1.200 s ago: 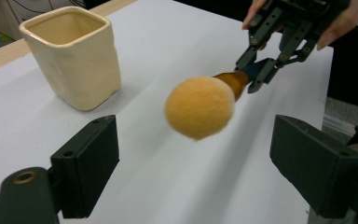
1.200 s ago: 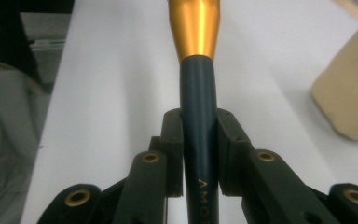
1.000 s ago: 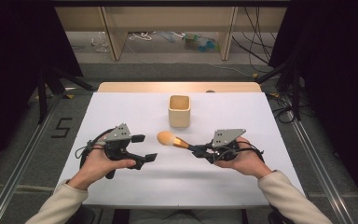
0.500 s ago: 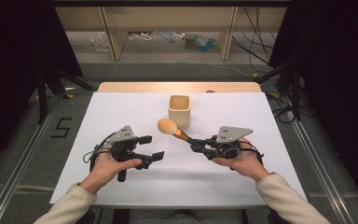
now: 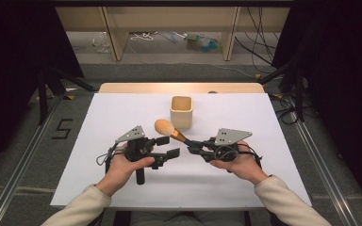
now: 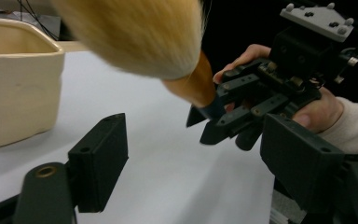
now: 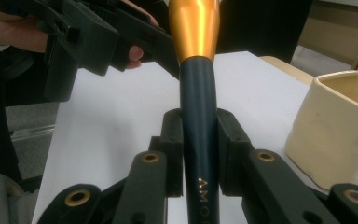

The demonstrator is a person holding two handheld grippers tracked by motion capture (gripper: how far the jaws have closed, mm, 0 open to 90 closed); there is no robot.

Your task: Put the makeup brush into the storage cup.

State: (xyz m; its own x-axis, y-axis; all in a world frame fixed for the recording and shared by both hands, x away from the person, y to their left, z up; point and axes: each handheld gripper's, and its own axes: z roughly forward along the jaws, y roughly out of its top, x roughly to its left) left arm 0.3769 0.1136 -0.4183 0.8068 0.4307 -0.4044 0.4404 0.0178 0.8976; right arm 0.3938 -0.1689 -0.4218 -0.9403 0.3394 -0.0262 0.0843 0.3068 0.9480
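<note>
A makeup brush (image 5: pixel 164 127) with an orange bristle head, gold ferrule and dark blue handle (image 7: pixel 198 116) hangs above the white table, head pointing left and away. My right gripper (image 5: pixel 192 144) is shut on the handle, one pad on each side of it. My left gripper (image 5: pixel 168 146) is open just left of the brush, under the bristle head (image 6: pixel 135 32). Its jaws have just been closing, and nothing is pressed between them. A cream square cup (image 5: pixel 181 111) stands upright behind the brush.
The white board (image 5: pixel 273 127) covers the table, with a wooden edge (image 5: pixel 136 87) at the far side. The cup (image 7: pixel 340 126) is close on the right of the right gripper (image 7: pixel 200 135). Dark stands and cables flank the table.
My left gripper moved right toward the brush and its jaws narrowed. The brush head rose slightly and swung toward the cup. The right hand stayed nearly in place.
</note>
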